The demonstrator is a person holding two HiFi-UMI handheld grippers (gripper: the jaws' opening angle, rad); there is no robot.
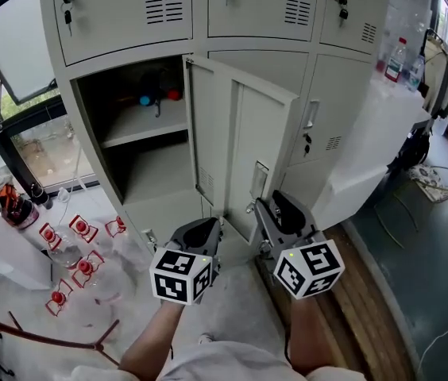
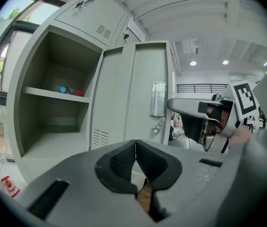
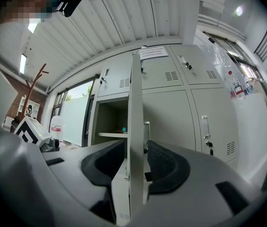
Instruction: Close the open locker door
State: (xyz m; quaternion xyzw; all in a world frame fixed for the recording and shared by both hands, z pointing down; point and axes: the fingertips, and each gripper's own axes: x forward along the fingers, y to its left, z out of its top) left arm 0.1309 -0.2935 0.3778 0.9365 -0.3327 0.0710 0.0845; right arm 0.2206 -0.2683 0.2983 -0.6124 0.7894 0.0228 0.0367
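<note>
While the grey metal door stands half open from the locker's lower left compartment, the right gripper straddles its free edge, pads loose. The left gripper is clenched on nothing. A blue thing and a red thing sit at the shelf's back edge. Wood floor runs along the right.
</note>
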